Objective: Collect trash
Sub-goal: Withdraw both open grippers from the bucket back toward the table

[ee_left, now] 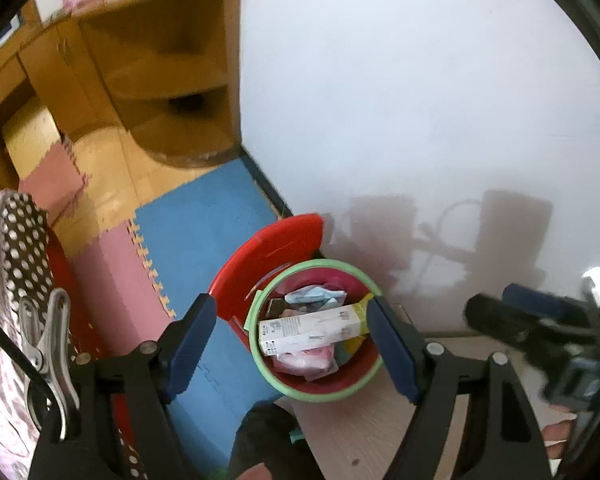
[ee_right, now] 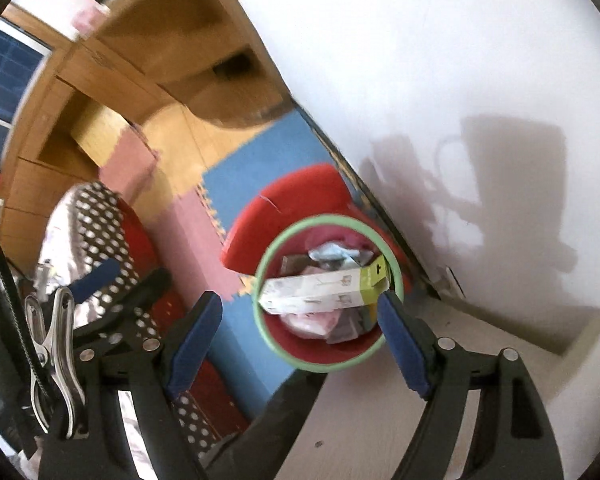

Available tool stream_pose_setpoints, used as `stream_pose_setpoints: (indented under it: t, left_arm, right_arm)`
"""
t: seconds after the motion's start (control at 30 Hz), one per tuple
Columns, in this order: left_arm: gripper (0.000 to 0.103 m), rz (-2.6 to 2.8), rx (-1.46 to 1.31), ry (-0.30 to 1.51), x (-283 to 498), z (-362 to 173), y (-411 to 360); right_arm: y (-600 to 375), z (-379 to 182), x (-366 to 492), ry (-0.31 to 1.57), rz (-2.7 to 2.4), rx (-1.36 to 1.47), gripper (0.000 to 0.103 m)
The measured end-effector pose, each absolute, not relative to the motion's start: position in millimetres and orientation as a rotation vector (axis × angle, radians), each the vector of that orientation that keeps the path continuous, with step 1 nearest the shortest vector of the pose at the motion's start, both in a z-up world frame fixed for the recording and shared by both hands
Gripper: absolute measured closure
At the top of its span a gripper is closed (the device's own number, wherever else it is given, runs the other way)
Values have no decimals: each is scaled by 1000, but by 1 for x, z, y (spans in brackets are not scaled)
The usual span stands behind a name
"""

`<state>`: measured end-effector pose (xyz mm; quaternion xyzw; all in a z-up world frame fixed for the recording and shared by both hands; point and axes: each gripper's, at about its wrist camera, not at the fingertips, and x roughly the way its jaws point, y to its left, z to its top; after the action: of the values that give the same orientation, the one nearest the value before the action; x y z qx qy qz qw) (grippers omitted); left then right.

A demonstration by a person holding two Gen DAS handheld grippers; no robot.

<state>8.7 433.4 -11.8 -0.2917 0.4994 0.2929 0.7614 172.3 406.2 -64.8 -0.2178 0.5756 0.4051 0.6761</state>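
A red trash bin with a green rim (ee_left: pixel 324 397) stands on the floor below both grippers. In it lie a long white box with a yellow-green end (ee_left: pixel 312 330), a pink wrapper (ee_left: pixel 304 362) and crumpled light-blue paper (ee_left: pixel 312 294). My left gripper (ee_left: pixel 292 344) hangs high above the bin, open, with nothing between its blue pads. My right gripper (ee_right: pixel 300 342) is also open and empty above the bin's rim (ee_right: pixel 328 218) and the box (ee_right: pixel 324 286). Each gripper shows in the other's view: the right one (ee_left: pixel 496 304) blurred, the left one (ee_right: pixel 124 278) beside dotted cloth.
A red lid (ee_left: pixel 284 248) leans behind the bin against the white wall (ee_left: pixel 420 120). Blue (ee_left: pixel 204 240) and pink foam mats cover the floor. A wooden corner shelf (ee_left: pixel 172 80) stands further back. Polka-dot cloth (ee_left: pixel 20 248) lies on the left, and a pale wooden tabletop (ee_left: pixel 380 432) edges the bin.
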Motion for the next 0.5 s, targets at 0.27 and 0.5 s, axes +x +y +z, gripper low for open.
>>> stream_pose_setpoints:
  t: [0.27,0.5]
  left_arm:
    - [15,606,-522,993,-18,88,383]
    - [7,603,-456,889,-40,144,334]
  right_arm:
    - [335,39,128,1128,974,-296,22]
    - [269,71,91,1050,973,-228,22]
